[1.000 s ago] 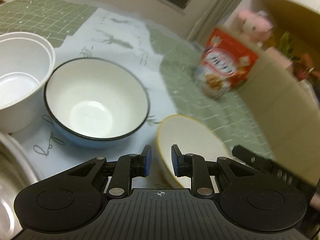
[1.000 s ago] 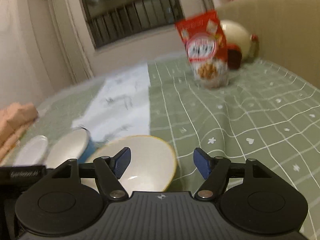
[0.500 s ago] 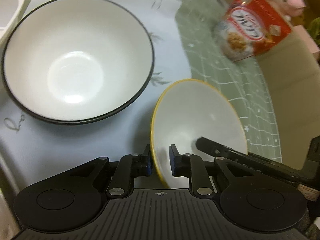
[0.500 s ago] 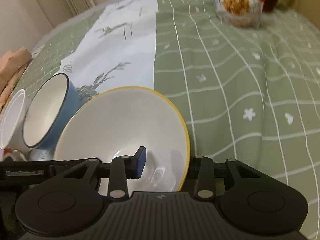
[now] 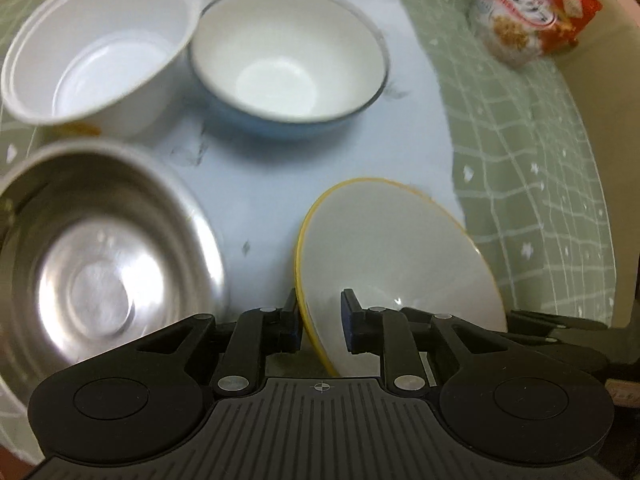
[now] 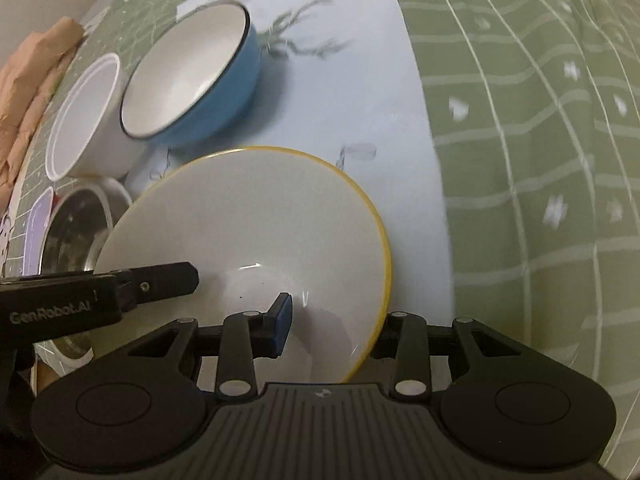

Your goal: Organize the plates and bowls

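Note:
A white bowl with a yellow rim [image 5: 392, 248] [image 6: 248, 224] sits tilted between both grippers over the pale blue cloth. My right gripper [image 6: 328, 332] is shut on its right rim, one pad inside and the other hidden behind the wall. My left gripper [image 5: 320, 324] straddles the left rim and its jaws are opening; the inner pad stands a little off the wall. One of its fingers [image 6: 160, 284] also shows in the right wrist view. Beyond stand a blue bowl [image 5: 288, 60] [image 6: 192, 72], a white plastic bowl [image 5: 100, 52] [image 6: 84, 120] and a steel bowl [image 5: 100, 260] [image 6: 72, 232].
A red cereal bag [image 5: 528, 12] stands at the far right on the green checked tablecloth [image 6: 540, 160]. Crumpled brown paper [image 6: 28, 80] lies past the white bowl on the left. The steel bowl is close beside my left gripper.
Both views have tipped down towards the table. The right gripper went from wide open to shut on the yellow-rimmed bowl's rim. The left view pulled back, bringing the steel bowl into sight.

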